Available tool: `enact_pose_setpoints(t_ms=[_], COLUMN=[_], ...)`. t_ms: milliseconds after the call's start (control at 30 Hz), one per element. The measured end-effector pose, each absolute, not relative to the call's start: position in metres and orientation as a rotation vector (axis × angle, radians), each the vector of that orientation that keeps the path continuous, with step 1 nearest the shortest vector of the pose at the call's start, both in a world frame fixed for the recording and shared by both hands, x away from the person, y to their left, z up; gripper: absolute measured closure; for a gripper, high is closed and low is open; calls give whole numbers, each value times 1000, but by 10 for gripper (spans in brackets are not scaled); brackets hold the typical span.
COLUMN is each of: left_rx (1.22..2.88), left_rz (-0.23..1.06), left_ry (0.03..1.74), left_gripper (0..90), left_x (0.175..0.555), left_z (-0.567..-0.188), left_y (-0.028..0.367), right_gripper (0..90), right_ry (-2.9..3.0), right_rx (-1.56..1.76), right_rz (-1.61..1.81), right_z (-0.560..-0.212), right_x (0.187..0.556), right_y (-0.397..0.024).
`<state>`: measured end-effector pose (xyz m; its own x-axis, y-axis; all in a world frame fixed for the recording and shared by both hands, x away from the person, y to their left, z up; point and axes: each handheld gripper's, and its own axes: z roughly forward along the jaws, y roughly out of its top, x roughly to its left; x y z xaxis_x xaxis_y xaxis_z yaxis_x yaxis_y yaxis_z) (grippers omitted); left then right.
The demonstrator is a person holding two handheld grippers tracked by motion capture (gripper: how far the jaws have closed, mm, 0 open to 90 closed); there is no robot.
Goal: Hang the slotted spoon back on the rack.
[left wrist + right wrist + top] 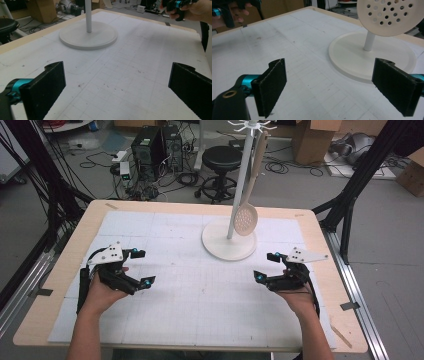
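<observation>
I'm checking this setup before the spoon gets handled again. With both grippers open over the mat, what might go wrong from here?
1. The slotted spoon hangs freely from a hook on the stand; a nudge from the right gripper may set it swinging or unhook it.
2. The stand's pole is tall and thin, so a sideways pull might tip it.
3. The left gripper sits far from the stand, so it likely cannot steady the base quickly.

Your forearms come in from the near edge, well apart, one hand on each tool. Your left gripper (142,267) sits low with its jaws spread wide and nothing between them, pointing inward. Your right gripper (267,266) mirrors it opposite, jaws likewise wide apart and empty, wrist angled inward.
</observation>
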<state>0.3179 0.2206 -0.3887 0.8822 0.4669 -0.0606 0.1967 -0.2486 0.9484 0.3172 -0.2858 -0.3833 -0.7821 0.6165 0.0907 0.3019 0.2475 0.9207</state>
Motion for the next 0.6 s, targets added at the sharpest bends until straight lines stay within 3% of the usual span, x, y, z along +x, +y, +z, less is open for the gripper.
enact_pose_setpoints(t_ms=[600], left_rx=[1845], left_rz=[266], left_ry=[496], left_gripper=[16], left_x=[316], left_z=[-392], left_y=[219], right_gripper=[114], right_ry=[2234], right_rx=[850], right_rz=[1534], right_z=[-385], right_x=[321], right_y=[-284])
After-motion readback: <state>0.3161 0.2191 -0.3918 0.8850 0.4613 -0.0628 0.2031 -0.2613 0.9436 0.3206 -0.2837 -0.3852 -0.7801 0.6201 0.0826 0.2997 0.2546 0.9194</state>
